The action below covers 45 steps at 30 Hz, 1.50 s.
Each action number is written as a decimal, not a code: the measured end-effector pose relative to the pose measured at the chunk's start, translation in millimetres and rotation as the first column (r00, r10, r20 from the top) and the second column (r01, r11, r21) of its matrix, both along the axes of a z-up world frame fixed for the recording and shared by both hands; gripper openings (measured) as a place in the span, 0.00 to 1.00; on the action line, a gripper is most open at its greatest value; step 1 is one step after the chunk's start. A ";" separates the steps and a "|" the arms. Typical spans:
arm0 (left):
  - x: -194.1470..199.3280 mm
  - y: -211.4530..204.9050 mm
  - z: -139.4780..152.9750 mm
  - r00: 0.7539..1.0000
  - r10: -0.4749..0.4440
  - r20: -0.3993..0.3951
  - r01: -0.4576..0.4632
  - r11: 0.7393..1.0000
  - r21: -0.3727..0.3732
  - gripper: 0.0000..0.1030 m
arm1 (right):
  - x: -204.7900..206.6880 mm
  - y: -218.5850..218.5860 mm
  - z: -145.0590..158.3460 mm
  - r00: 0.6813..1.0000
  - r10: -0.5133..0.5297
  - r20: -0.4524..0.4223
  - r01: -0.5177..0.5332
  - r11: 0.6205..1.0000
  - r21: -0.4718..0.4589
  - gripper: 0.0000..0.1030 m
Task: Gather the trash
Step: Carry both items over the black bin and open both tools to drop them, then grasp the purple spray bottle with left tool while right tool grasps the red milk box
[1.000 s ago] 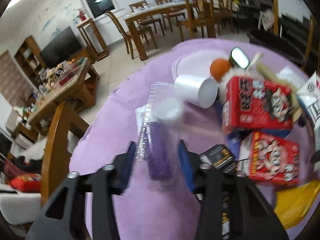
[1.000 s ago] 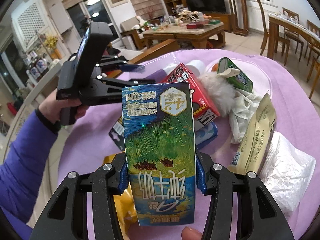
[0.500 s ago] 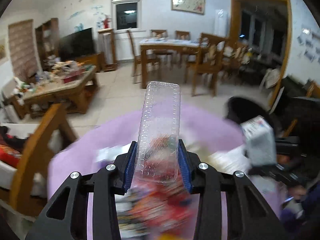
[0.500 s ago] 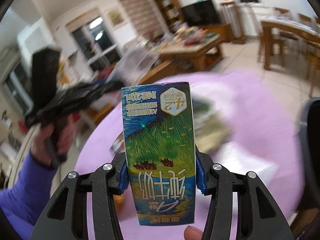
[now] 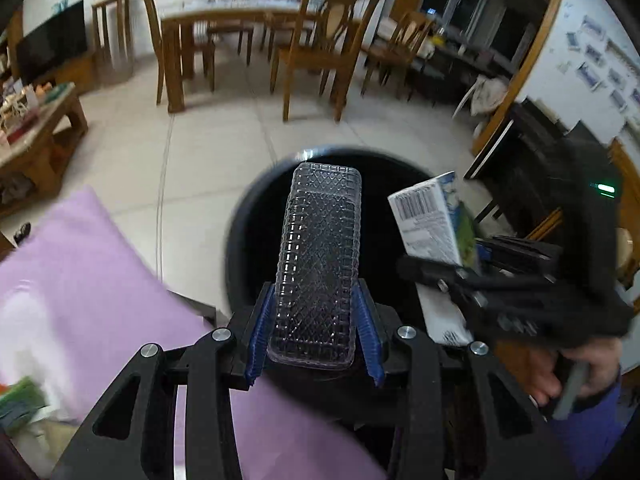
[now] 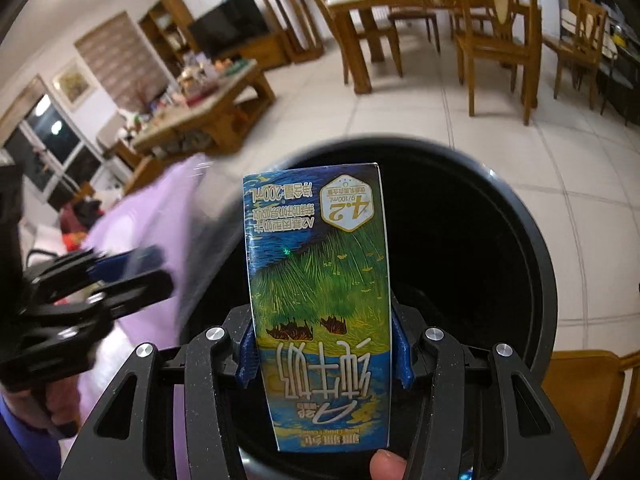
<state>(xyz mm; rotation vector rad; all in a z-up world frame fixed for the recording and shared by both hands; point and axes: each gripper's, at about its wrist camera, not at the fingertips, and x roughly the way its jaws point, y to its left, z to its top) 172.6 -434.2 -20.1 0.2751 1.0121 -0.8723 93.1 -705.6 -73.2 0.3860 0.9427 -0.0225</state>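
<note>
My left gripper (image 5: 316, 332) is shut on a clear textured plastic tray (image 5: 318, 264), held upright over the black round trash bin (image 5: 248, 216). My right gripper (image 6: 322, 352) is shut on a blue and green milk carton (image 6: 320, 292), held over the same bin (image 6: 500, 240). In the left wrist view the right gripper (image 5: 500, 284) and its carton (image 5: 432, 220) sit to the right of the tray. In the right wrist view the left gripper (image 6: 92, 280) shows blurred at the left.
The purple-clothed table (image 5: 80, 280) lies to the left of the bin, with some trash at its lower left edge (image 5: 20, 400). Wooden dining chairs (image 5: 320, 48) and a dining table (image 5: 208, 20) stand beyond on the tiled floor. A coffee table (image 6: 208, 108) is farther off.
Both grippers swung away from the cluttered table to above the black bin. The left gripper closed on the clear tray and lifted it; the right still holds the carton.
</note>
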 end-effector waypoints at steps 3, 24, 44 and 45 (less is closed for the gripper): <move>8.0 -18.8 -20.7 1.000 0.000 -0.005 0.001 0.999 0.045 0.38 | 1.0 -8.6 -10.8 1.000 0.004 -0.022 -0.004 1.000 0.000 0.50; -42.4 7.0 5.1 0.992 0.029 0.126 -0.031 0.999 0.016 0.75 | -12.7 16.3 12.6 0.991 -0.097 0.090 0.096 0.995 0.013 0.63; -24.6 395.6 55.3 0.775 0.586 0.238 -0.583 0.808 -0.091 0.87 | 5.8 336.0 101.6 0.847 0.474 0.241 -0.409 0.871 -0.274 0.64; -16.3 402.0 45.8 0.773 0.583 0.250 -0.590 0.806 -0.055 0.84 | 11.9 358.6 99.4 0.834 0.508 0.217 -0.440 0.848 -0.296 0.62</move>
